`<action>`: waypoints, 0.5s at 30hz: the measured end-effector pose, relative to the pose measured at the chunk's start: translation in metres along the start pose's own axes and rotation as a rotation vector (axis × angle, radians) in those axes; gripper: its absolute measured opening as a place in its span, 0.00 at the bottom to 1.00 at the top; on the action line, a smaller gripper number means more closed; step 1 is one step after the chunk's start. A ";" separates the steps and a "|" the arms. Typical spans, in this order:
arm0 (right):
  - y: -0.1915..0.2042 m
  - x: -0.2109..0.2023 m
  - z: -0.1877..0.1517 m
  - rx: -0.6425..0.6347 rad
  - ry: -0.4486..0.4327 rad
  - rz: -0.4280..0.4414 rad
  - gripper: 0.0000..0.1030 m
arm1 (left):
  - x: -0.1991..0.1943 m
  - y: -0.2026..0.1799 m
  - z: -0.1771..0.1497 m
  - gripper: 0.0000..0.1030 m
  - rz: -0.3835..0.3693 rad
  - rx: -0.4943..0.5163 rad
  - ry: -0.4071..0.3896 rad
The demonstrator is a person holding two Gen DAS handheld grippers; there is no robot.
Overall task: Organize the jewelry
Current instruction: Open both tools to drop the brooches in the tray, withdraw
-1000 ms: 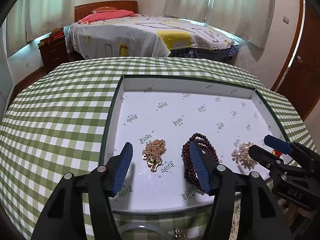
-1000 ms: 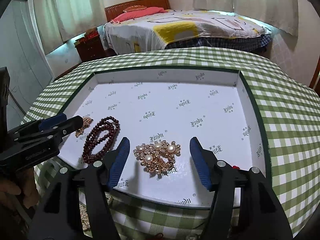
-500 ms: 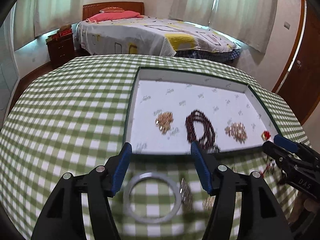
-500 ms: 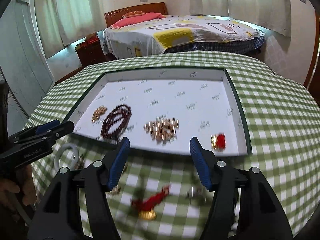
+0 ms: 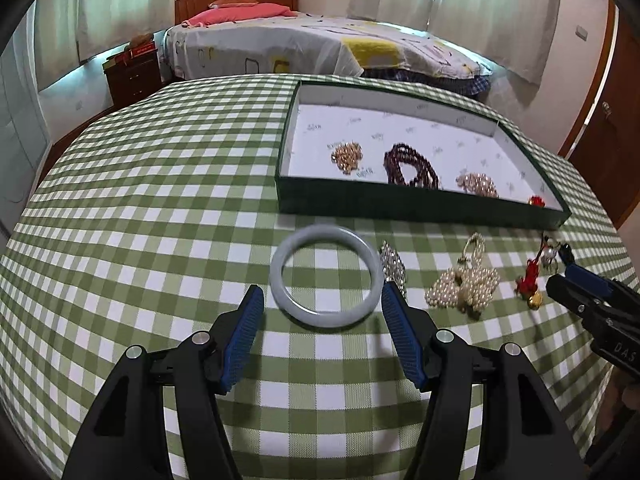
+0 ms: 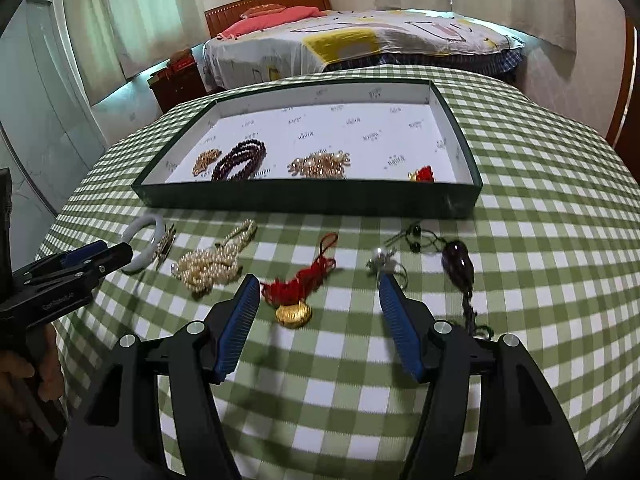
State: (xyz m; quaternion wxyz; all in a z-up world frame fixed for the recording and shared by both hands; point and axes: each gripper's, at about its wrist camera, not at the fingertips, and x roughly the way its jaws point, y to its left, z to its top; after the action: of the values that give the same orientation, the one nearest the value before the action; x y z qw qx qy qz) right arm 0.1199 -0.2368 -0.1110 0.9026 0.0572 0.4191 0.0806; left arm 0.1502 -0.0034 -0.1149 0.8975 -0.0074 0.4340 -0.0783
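Two hand-held grippers hang over the table [image 5: 140, 208], both wide apart and empty. Four pieces already lie in the green tray [image 5: 420, 208]. Next, the left hand-held gripper [image 5: 322, 312] should drop gently around the pale bangle [image 5: 325, 276], the right hand-held gripper [image 6: 316, 300] onto the red charm [image 6: 294, 298].

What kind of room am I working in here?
A bedroom, most likely in a home: a made bed with a pink pillow, a wooden nightstand and curtained windows stand behind the checked table.
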 end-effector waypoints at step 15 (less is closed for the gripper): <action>0.000 0.005 -0.002 0.001 0.016 0.002 0.59 | 0.023 -0.003 0.011 0.63 0.023 0.014 0.003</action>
State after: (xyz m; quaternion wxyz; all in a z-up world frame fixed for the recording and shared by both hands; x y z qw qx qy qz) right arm 0.1214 -0.2359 -0.1159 0.8991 0.0575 0.4261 0.0819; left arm 0.1728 -0.0106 -0.1257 0.8976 0.0040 0.4350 -0.0713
